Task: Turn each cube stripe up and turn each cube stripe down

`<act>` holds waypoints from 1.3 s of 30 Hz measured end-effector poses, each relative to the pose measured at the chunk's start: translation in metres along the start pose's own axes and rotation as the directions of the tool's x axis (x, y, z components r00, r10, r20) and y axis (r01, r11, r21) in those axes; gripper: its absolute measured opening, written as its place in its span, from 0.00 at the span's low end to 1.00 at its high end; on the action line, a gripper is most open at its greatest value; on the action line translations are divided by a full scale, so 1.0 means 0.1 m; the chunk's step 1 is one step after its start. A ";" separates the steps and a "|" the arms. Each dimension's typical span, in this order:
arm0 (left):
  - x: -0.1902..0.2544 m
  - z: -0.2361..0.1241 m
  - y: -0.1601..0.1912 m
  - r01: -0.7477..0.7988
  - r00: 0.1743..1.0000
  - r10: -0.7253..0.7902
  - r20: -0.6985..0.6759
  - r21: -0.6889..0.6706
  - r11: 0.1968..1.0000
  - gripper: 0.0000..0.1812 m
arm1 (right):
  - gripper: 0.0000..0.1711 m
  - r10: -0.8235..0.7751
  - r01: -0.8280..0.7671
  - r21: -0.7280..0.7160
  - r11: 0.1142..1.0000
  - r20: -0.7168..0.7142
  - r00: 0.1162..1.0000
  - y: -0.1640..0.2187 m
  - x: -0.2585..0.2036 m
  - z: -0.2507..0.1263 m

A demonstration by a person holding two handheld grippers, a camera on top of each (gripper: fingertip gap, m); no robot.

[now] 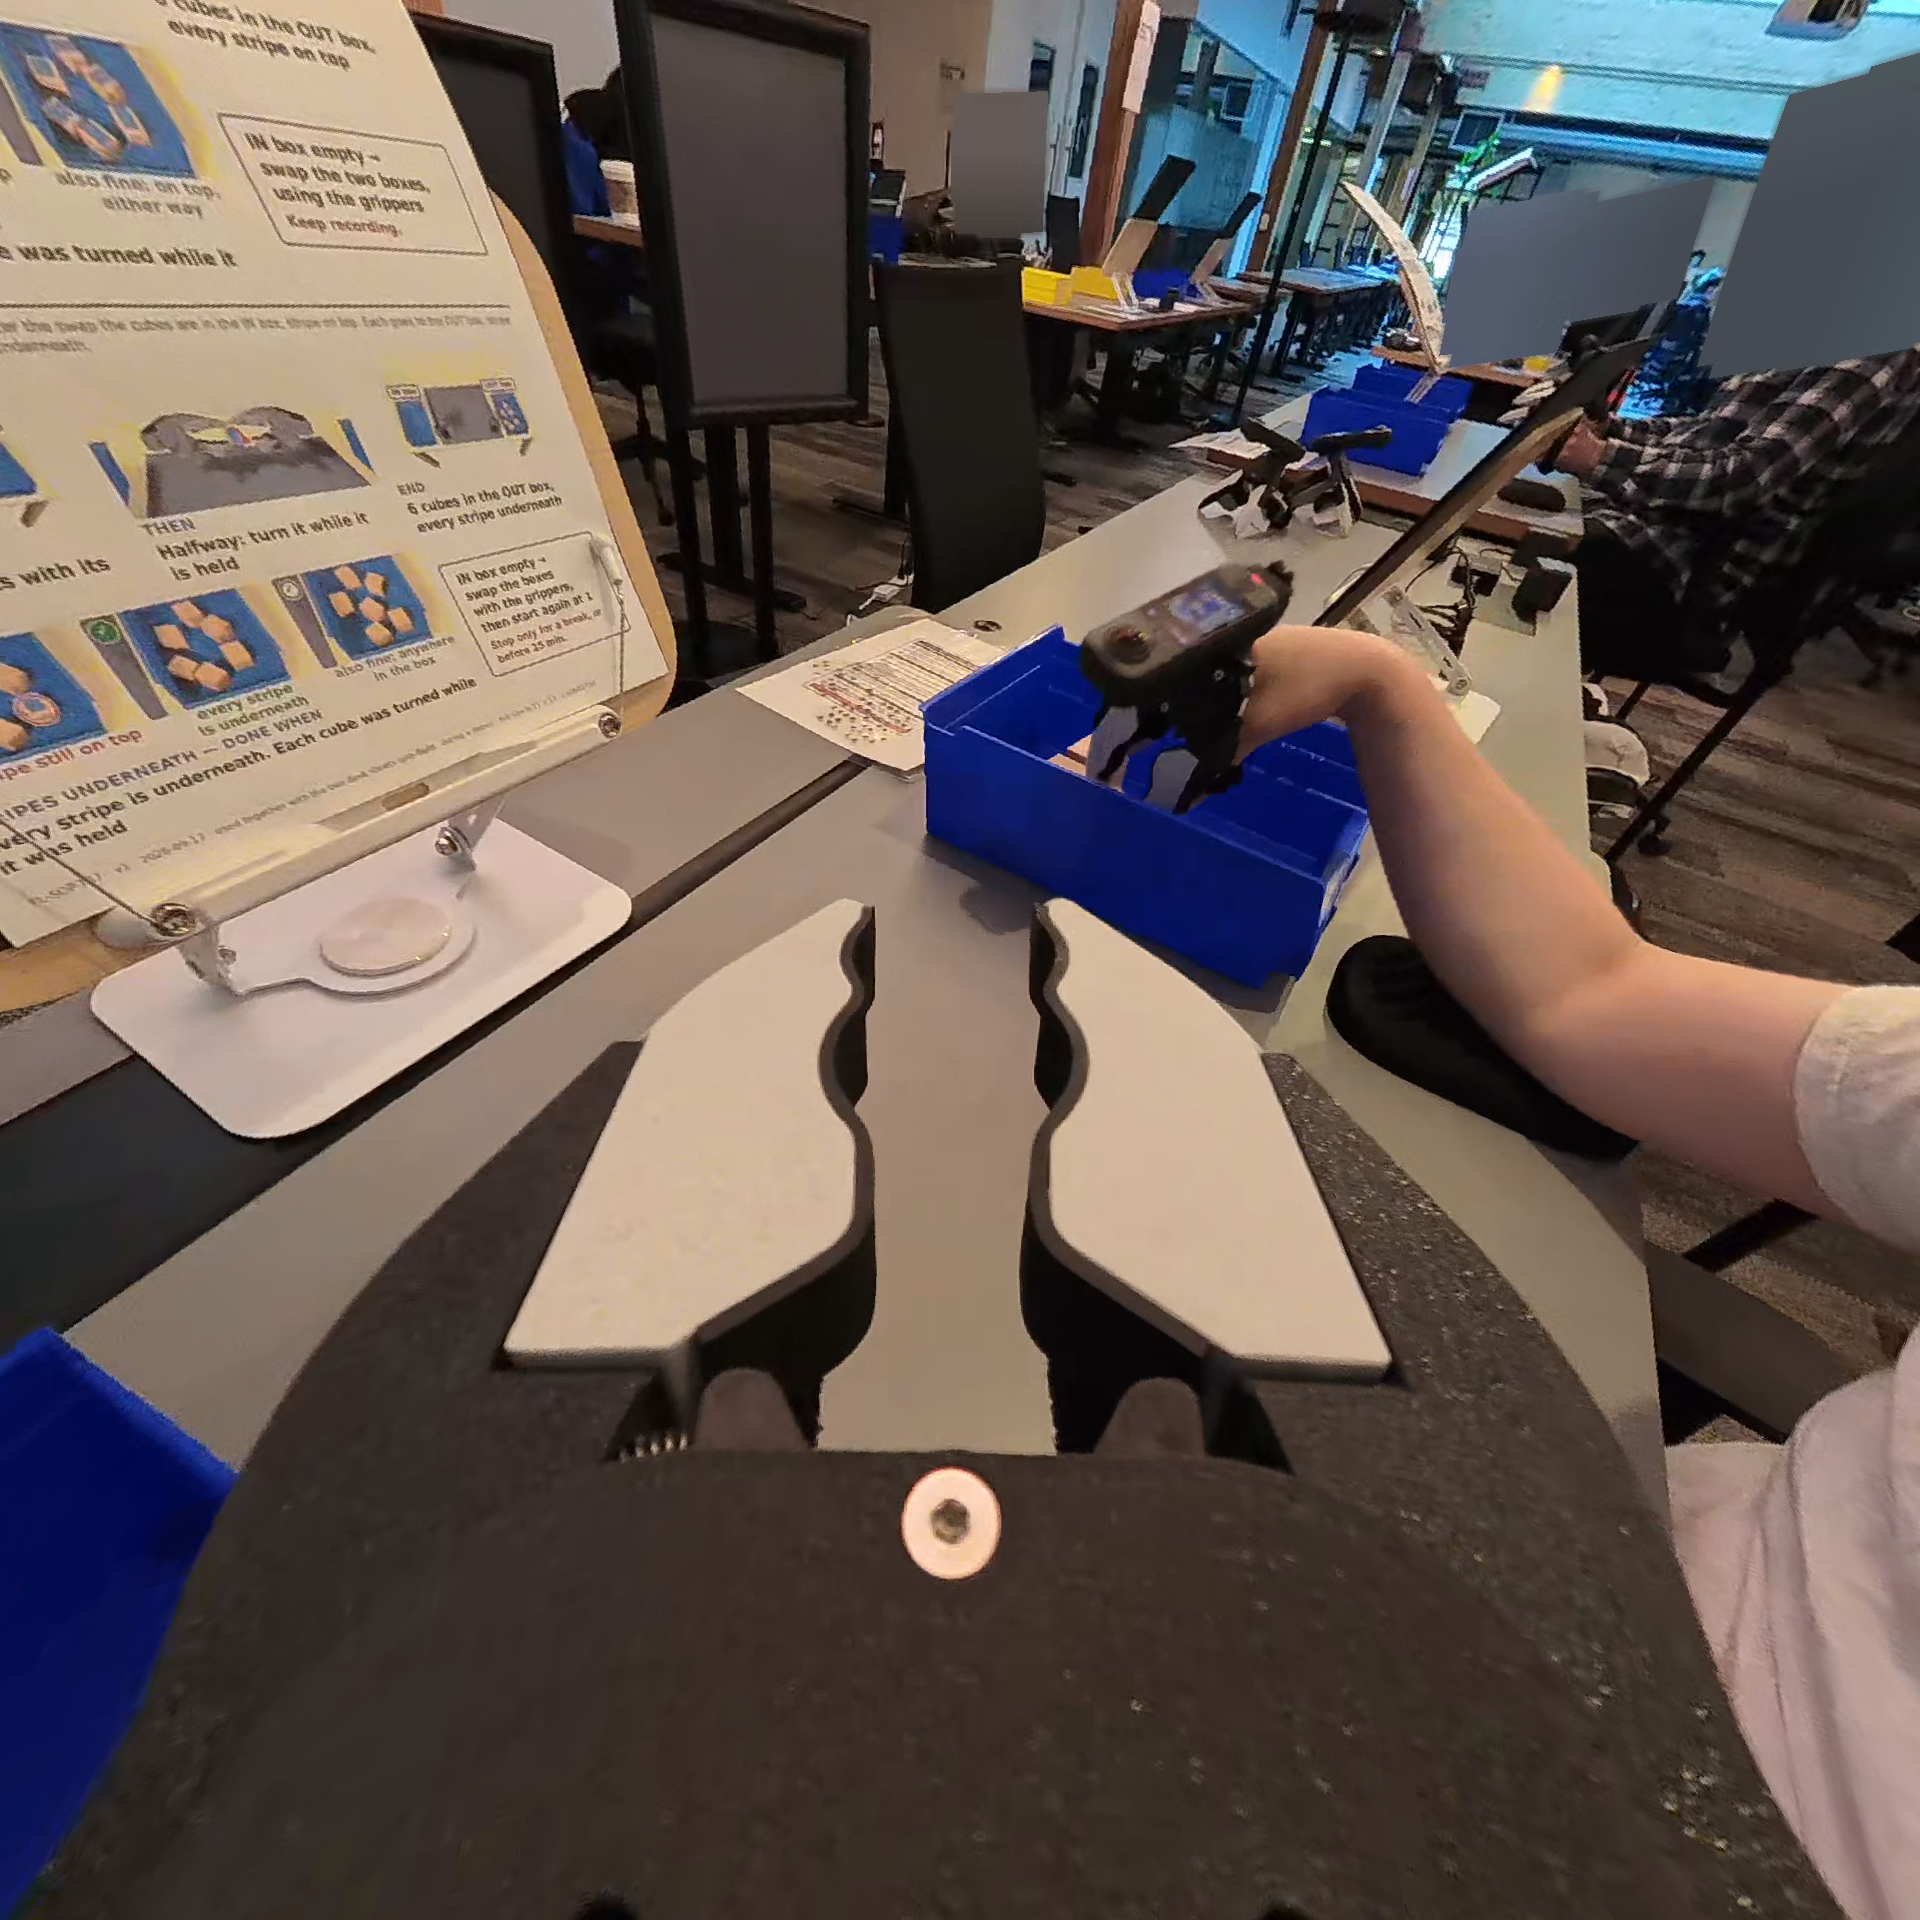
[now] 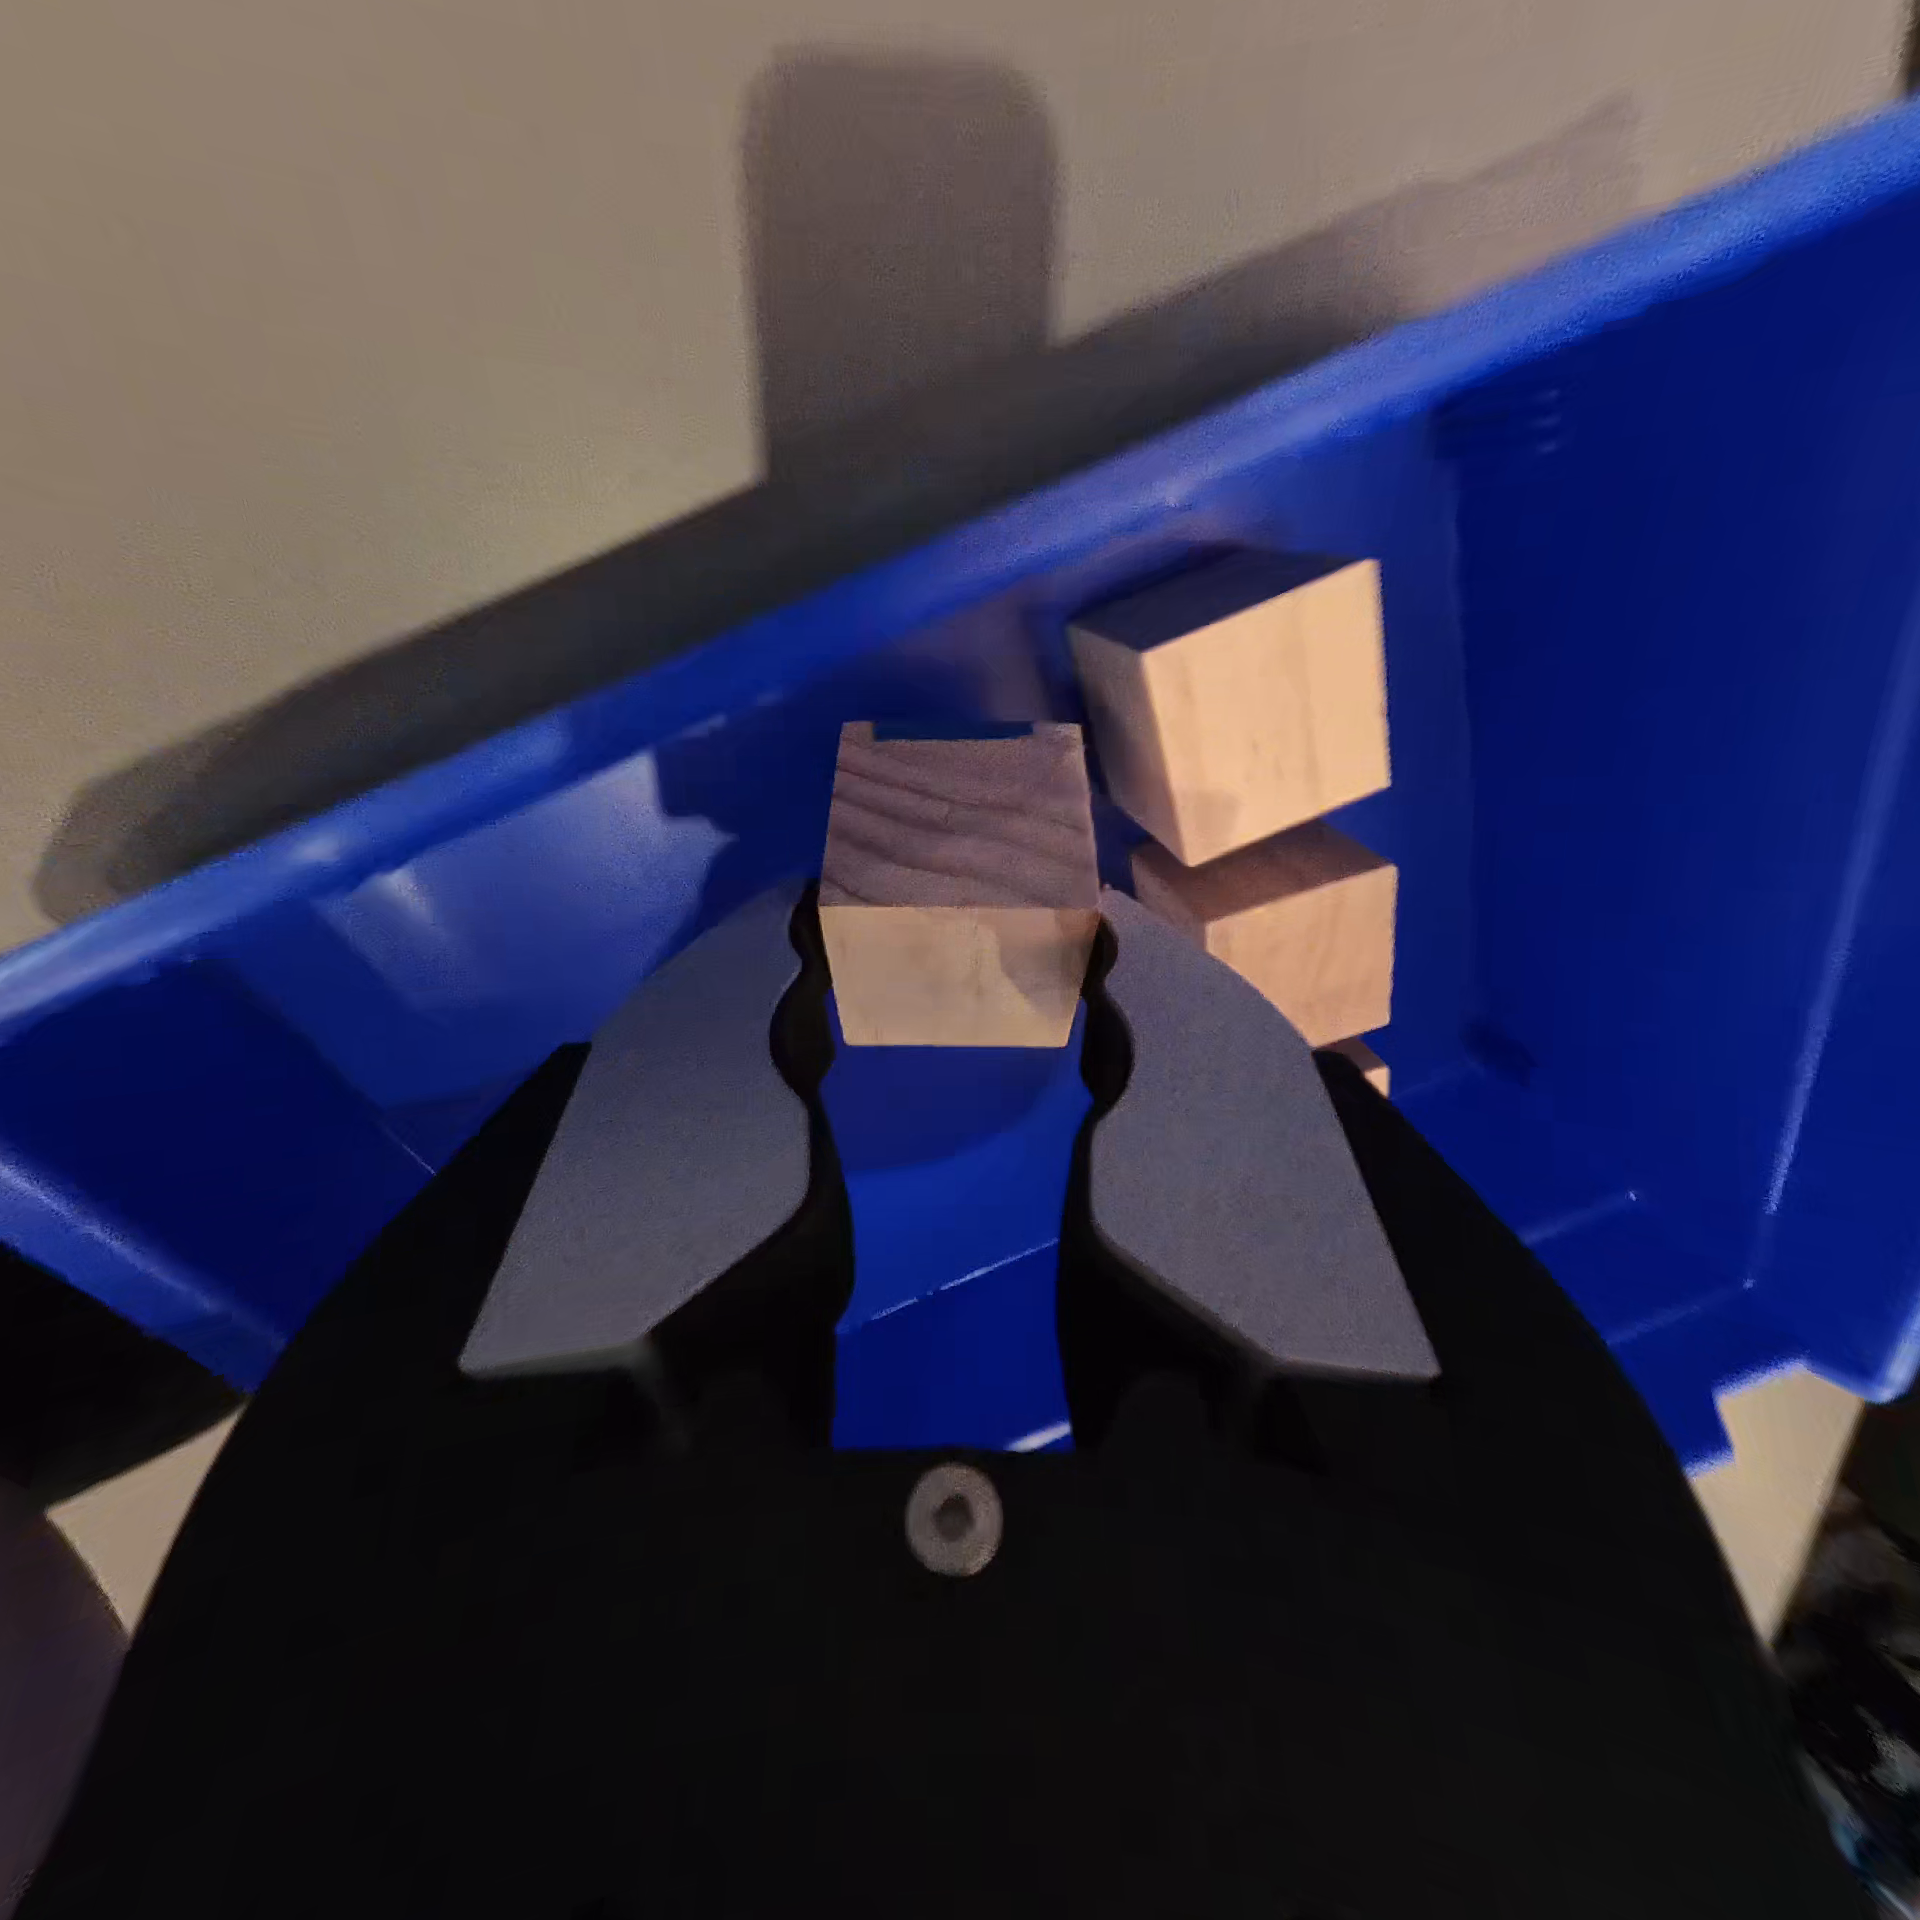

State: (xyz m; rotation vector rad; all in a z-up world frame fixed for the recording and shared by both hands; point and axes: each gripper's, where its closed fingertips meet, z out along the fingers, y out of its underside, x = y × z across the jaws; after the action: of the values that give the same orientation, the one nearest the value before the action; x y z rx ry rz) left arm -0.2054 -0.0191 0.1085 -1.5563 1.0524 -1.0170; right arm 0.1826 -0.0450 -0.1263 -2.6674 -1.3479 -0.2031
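In the right wrist view my right gripper is shut on a wooden cube, its fingertips pressed to the cube's two sides inside a blue bin. A blue stripe shows at the cube's far edge. Two more wooden cubes lie to its right, the upper one with a blue face, and a sliver of a third shows below them. In the left wrist view my left gripper is open and empty above the grey table. The right gripper reaches down into the blue bin ahead.
An instruction sheet on a stand is at the left. A second blue bin's corner shows at lower left. A printed paper lies behind the bin, a black wrist pad to its right. Another person sits far right.
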 end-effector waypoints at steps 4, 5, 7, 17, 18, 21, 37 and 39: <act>0.02 0.00 0.02 -0.011 1.000 0.011 -0.002 -0.008 1.000 0.15 | 0.27 -0.019 0.023 -0.100 0.995 0.034 0.999 0.08 -0.06 0.10; 0.02 -0.01 0.02 -0.012 1.000 0.012 -0.003 -0.011 1.000 0.15 | 0.27 -0.040 0.042 -0.061 0.997 0.043 0.998 0.02 -0.08 0.10; 0.00 -0.02 0.04 -0.015 1.000 0.015 0.006 -0.014 1.000 0.15 | 0.27 -0.060 0.062 -0.040 0.997 0.045 0.997 -0.03 -0.10 0.10; 0.01 -0.11 -0.04 -0.026 1.000 0.026 0.007 0.009 1.000 0.15 | 0.28 -0.081 0.081 0.013 0.997 0.002 0.997 -0.09 0.00 0.22; 0.01 -0.13 -0.05 -0.024 1.000 0.024 0.005 0.014 1.000 0.15 | 0.27 -0.081 0.081 0.032 0.996 0.004 0.997 -0.11 -0.01 0.20; -0.02 -0.18 -0.09 -0.017 1.000 0.017 0.010 0.028 0.999 0.15 | 0.30 -0.053 0.053 0.124 0.991 0.000 0.999 -0.16 -0.01 0.04; -1.76 -1.77 1.25 0.366 0.775 -0.007 0.632 -0.440 0.820 0.15 | 0.29 0.248 -0.004 0.671 0.741 -0.268 0.931 -0.35 0.35 -1.45; -1.83 -1.79 1.53 0.494 0.733 -0.053 0.678 -0.476 0.728 0.15 | 0.30 0.237 0.010 0.663 0.749 -0.282 0.930 -0.37 0.34 -1.45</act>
State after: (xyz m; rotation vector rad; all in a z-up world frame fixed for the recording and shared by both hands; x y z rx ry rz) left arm -0.4492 0.0848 -0.0281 -2.4665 0.6829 -0.2241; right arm 0.1646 -0.0244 0.0242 -1.9824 -0.9052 -0.1436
